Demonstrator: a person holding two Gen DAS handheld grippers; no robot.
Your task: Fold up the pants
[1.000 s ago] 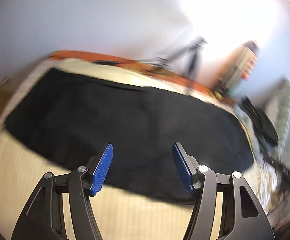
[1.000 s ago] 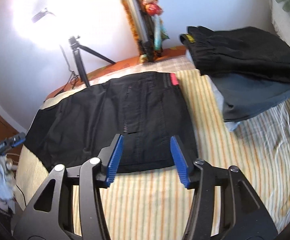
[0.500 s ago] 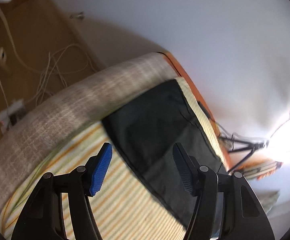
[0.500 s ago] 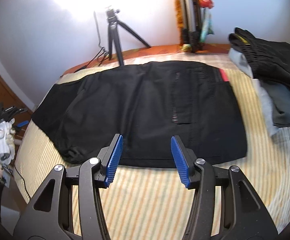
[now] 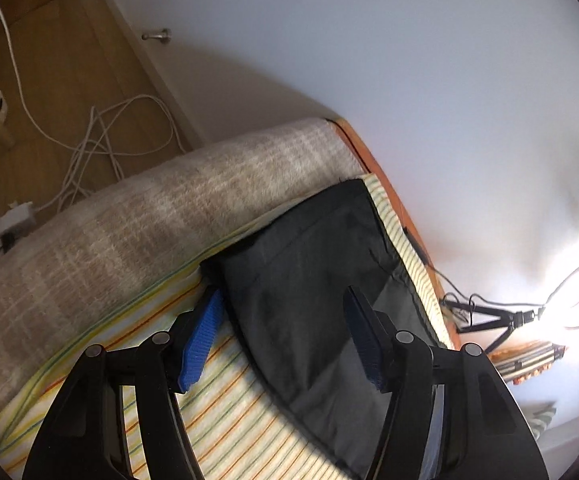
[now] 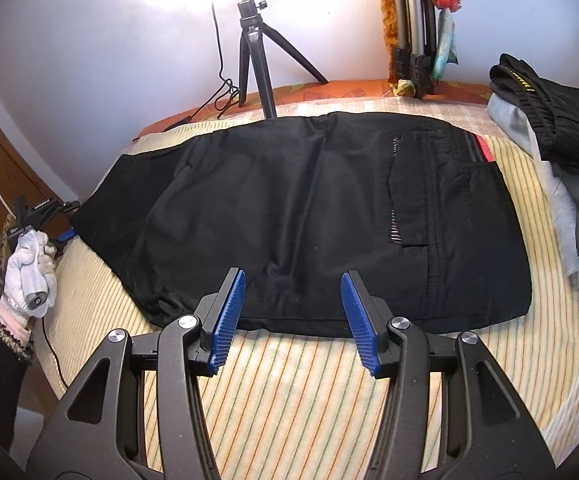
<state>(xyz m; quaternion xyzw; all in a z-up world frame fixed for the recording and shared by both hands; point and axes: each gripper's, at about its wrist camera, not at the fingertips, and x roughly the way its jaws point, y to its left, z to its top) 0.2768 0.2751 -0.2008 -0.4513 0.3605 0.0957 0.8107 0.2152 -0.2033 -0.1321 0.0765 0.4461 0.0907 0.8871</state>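
Observation:
Black pants (image 6: 309, 208) lie flat across a striped bedsheet, folded lengthwise, waistband with a red tag to the right, leg hems to the left. My right gripper (image 6: 292, 312) is open and empty, hovering at the pants' near edge around the middle. My left gripper (image 5: 283, 336) is open and empty, low over the leg hem end (image 5: 309, 280) near the bed's corner, with its left finger beside the hem corner. The left gripper (image 6: 49, 220) also shows at the far left of the right wrist view, held by a gloved hand.
A pile of dark folded clothes (image 6: 549, 132) sits on the bed at the right. A tripod (image 6: 257, 52) and bright lamp stand behind the bed. A grey blanket (image 5: 129, 208) covers the bed end. Cables (image 5: 101, 140) lie on the wooden floor.
My left gripper swung to the leg hem end and then moved closer to the hem corner. My right gripper shifted left along the near edge, toward the middle of the pants.

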